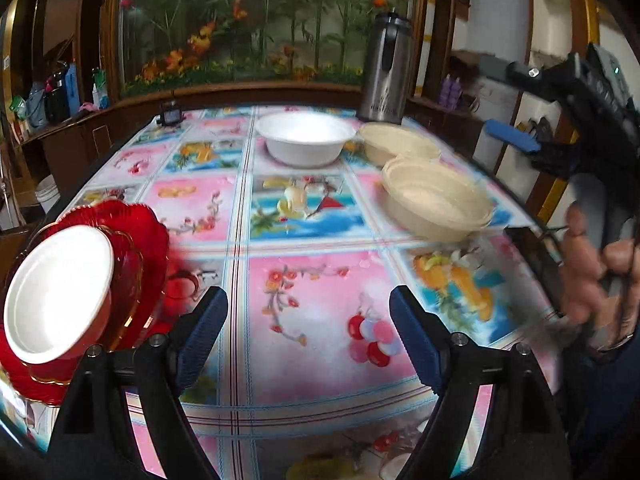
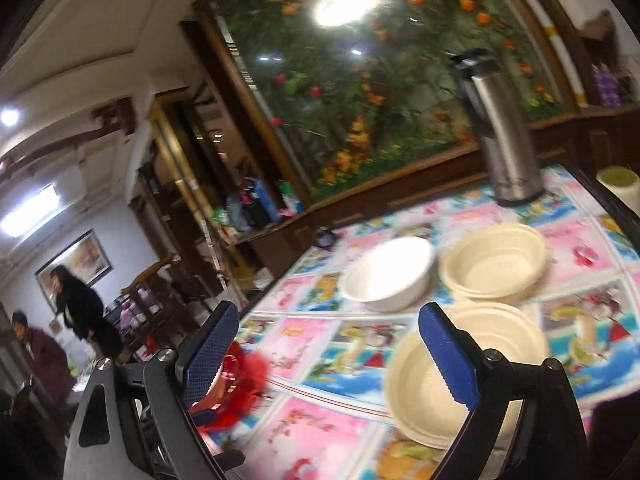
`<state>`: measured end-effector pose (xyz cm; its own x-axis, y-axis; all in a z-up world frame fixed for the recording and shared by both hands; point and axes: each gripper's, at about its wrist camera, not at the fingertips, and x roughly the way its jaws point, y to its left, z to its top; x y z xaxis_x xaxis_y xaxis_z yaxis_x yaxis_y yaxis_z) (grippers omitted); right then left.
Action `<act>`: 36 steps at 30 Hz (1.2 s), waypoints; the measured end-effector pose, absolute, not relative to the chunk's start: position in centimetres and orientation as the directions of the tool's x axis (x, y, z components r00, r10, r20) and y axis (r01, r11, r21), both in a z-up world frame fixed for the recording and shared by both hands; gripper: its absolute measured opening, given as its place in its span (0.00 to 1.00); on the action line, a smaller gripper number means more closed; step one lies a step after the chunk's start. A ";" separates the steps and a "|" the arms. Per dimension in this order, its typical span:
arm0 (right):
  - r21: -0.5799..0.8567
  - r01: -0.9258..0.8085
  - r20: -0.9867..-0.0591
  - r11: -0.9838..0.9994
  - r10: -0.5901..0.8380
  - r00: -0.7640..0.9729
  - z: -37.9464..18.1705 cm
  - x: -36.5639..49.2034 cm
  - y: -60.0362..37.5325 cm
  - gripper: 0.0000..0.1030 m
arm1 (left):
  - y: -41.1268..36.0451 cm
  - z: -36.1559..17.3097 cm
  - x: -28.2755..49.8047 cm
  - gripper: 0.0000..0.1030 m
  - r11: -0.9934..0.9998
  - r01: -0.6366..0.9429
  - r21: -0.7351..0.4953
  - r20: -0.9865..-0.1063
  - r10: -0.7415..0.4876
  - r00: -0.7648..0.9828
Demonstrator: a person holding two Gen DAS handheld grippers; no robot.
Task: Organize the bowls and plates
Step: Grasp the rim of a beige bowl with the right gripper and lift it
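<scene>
A white bowl [image 1: 58, 292] rests in red scalloped plates [image 1: 148, 236] at the table's left edge. A second white bowl [image 1: 306, 138] stands at the back, with two cream bowls [image 1: 400, 144] [image 1: 436, 204] to its right. My left gripper [image 1: 308, 312] hangs open over the patterned tablecloth [image 1: 316, 288], right of the red plates, nothing between its fingers. My right gripper [image 1: 516, 104] shows at the far right of that view, held by a hand [image 1: 596, 272]. In the right wrist view my right gripper [image 2: 324, 344] is open and empty above the near cream bowl [image 2: 424, 384]; the white bowl [image 2: 390, 274] and far cream bowl [image 2: 494, 260] lie beyond, and red plates [image 2: 240, 380] sit behind its left finger.
A steel thermos [image 1: 386, 72] stands at the table's back right, also in the right wrist view as the thermos [image 2: 500, 132]. A small black device [image 1: 170, 114] sits at the back left edge. A glass-fronted flower display [image 1: 260, 20] lies behind. Two people [image 2: 76, 320] stand far left.
</scene>
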<state>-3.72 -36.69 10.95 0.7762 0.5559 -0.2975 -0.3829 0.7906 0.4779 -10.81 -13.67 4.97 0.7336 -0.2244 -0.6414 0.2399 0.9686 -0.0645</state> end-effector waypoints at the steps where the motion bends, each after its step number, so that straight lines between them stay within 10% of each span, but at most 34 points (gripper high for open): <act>1: 0.486 -0.363 -0.317 0.795 0.547 0.775 10.8 -3.4 -37.3 0.90 | -13.9 4.6 -10.8 0.81 0.973 0.226 -0.034 -0.646 -0.194 0.738; 24: 0.391 0.167 -0.679 0.905 0.161 0.716 5.1 -0.2 -42.9 0.90 | -13.2 2.9 -9.4 0.81 0.975 0.188 -0.121 -0.736 -0.215 0.642; 36: 0.498 -0.163 -0.639 0.852 0.487 0.595 4.5 -0.6 -36.8 0.91 | -13.1 2.8 -9.2 0.81 0.978 0.175 -0.118 -0.740 -0.204 0.641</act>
<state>-0.63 -36.84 4.53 0.5953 0.4871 -0.6390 -0.1629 0.8519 0.4977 -9.24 -13.13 2.82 0.6414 -0.2036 -0.7397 0.1748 0.9776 -0.1175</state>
